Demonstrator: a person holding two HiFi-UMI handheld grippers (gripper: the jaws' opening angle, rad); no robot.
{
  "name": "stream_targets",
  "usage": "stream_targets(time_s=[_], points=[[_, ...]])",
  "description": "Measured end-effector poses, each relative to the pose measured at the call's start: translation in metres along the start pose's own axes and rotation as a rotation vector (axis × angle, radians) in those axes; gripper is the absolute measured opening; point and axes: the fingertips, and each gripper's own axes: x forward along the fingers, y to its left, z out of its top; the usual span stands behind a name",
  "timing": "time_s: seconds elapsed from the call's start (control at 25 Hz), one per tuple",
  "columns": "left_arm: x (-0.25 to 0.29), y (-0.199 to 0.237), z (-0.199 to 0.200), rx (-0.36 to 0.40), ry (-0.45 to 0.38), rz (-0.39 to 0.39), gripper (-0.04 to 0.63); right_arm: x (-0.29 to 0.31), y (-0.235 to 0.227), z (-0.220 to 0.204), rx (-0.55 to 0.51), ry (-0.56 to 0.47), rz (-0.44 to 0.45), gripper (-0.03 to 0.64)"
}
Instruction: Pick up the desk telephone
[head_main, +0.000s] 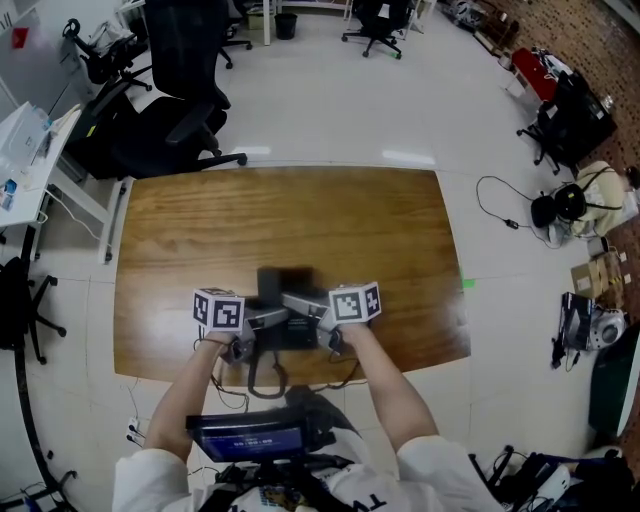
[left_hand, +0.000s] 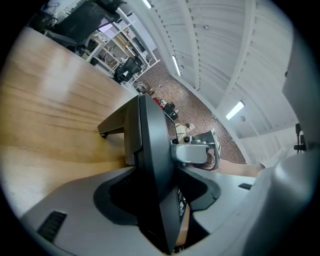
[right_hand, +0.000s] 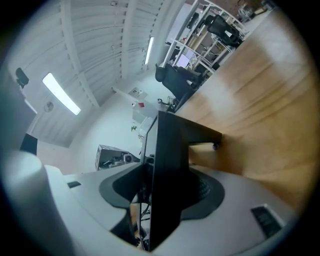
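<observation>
A black desk telephone (head_main: 284, 298) sits near the front edge of a wooden table (head_main: 300, 215). My left gripper (head_main: 262, 322) clamps its left end and my right gripper (head_main: 311, 313) clamps its right end. In the left gripper view the phone's edge (left_hand: 150, 145) stands between the pads of the left gripper (left_hand: 165, 182), with the other gripper's finger (left_hand: 192, 152) beyond it. The right gripper (right_hand: 165, 192) likewise has the dark slab (right_hand: 167, 160) pressed between its pads. A small foot (right_hand: 215, 146) of the phone shows close over the wood; I cannot tell whether it touches.
Black cords (head_main: 265, 375) hang from the phone over the table's front edge. A black office chair (head_main: 170, 110) stands behind the table at the far left. Headphones and a cable (head_main: 555, 205) lie on the floor at the right. A dark screen (head_main: 245, 437) is at the person's chest.
</observation>
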Motion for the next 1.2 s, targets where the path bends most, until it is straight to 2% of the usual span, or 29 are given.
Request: stream_targets(time_s=[0.28, 0.48, 0.88, 1.2], points=[[-0.003, -0.003, 0.002, -0.005, -0.017, -0.025, 0.232, -0.003, 0.004, 0.002, -0.011, -0.057, 0.014, 0.221], [-0.005, -0.014, 0.003, 0.049, -0.022, -0.021, 0.229, -0.008, 0.016, 0.004, -0.045, -0.064, 0.028, 0.218], [-0.022, -0.041, 0.009, 0.107, -0.073, -0.040, 0.225, -0.017, 0.045, 0.005, -0.133, -0.082, 0.028, 0.215], [-0.044, -0.087, 0.022, 0.191, -0.145, -0.076, 0.225, -0.034, 0.093, 0.016, -0.242, -0.150, 0.035, 0.209]])
